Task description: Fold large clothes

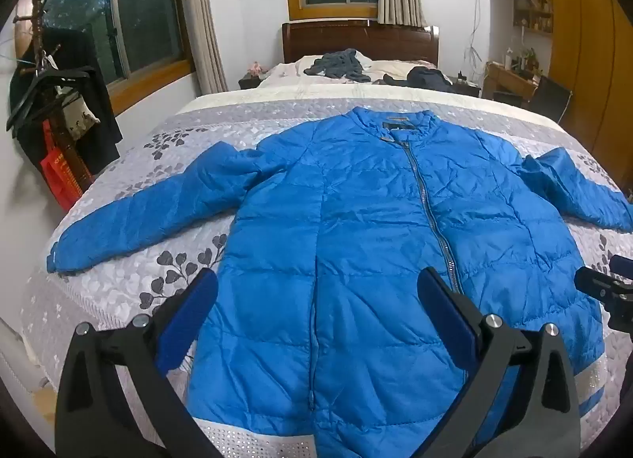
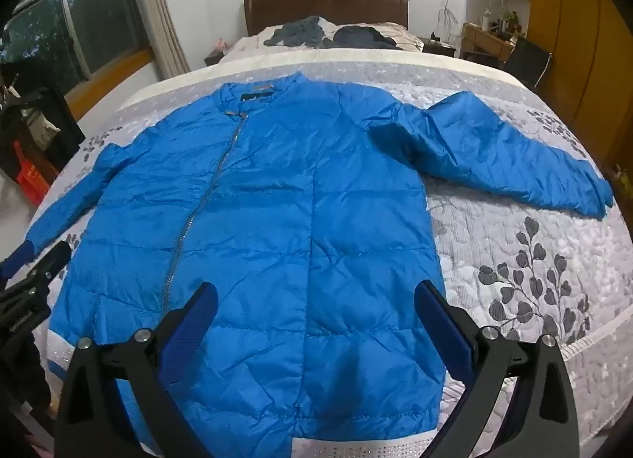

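A blue quilted jacket (image 1: 376, 228) (image 2: 277, 201) lies flat on the bed, front up, zipped, collar toward the headboard. Its sleeves spread out to both sides: the left sleeve (image 1: 150, 209) and the right sleeve (image 2: 506, 153). My left gripper (image 1: 316, 284) hovers open above the lower left part of the jacket, nothing between its fingers. My right gripper (image 2: 316, 296) hovers open over the lower right part near the hem, also holding nothing. Each gripper shows at the edge of the other's view: the right gripper (image 1: 605, 292) and the left gripper (image 2: 27, 284).
The bed (image 1: 130, 260) has a grey leaf-patterned cover. Dark clothes (image 1: 340, 64) lie near the wooden headboard (image 1: 356, 40). A coat rack (image 1: 59, 102) with hangers and a red bag stands at the left. A desk (image 1: 510, 82) and wooden wardrobe (image 1: 585, 62) are at the right.
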`<action>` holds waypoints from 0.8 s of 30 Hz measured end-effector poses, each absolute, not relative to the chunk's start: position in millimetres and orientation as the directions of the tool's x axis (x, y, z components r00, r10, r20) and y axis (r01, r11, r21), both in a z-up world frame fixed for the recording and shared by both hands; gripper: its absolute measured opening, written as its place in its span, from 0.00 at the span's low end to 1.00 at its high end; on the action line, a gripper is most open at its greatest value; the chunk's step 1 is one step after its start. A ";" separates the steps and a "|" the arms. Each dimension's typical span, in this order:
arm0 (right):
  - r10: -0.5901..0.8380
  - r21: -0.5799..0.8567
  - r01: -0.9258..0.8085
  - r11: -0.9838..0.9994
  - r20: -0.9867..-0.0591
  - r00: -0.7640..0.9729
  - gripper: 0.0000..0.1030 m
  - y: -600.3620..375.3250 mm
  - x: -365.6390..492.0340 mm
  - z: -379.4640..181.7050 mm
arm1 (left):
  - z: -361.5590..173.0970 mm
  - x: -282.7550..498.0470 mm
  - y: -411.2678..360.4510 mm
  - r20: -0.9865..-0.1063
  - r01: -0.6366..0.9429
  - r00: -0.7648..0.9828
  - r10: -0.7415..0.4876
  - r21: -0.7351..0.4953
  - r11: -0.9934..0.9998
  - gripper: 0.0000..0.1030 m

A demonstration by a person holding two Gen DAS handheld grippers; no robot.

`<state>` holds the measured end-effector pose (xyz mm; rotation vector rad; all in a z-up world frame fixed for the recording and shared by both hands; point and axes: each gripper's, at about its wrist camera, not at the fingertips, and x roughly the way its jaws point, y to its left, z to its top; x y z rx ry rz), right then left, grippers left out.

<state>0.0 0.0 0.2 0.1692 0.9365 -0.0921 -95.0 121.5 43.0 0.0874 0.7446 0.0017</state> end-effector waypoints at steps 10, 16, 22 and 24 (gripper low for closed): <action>-0.058 0.059 0.176 0.983 -0.802 0.595 0.96 3.5 0.5 -0.4 | 42.1 -94.3 122.1 -0.681 0.030 0.732 0.031 0.079 0.996 0.97; -0.050 0.069 0.174 0.982 -0.798 0.600 0.96 -3.4 1.3 -1.1 | 41.2 -93.4 122.5 -0.682 0.030 0.731 0.030 0.075 0.997 0.97; -0.053 0.060 0.165 0.984 -0.794 0.606 0.96 1.4 1.0 -0.5 | 40.7 -93.5 122.2 -0.680 0.031 0.732 0.032 0.080 0.996 0.97; -0.052 0.059 0.161 0.985 -0.792 0.608 0.96 2.4 0.9 0.1 | 40.1 -92.6 122.6 -0.683 0.028 0.730 0.031 0.076 0.997 0.97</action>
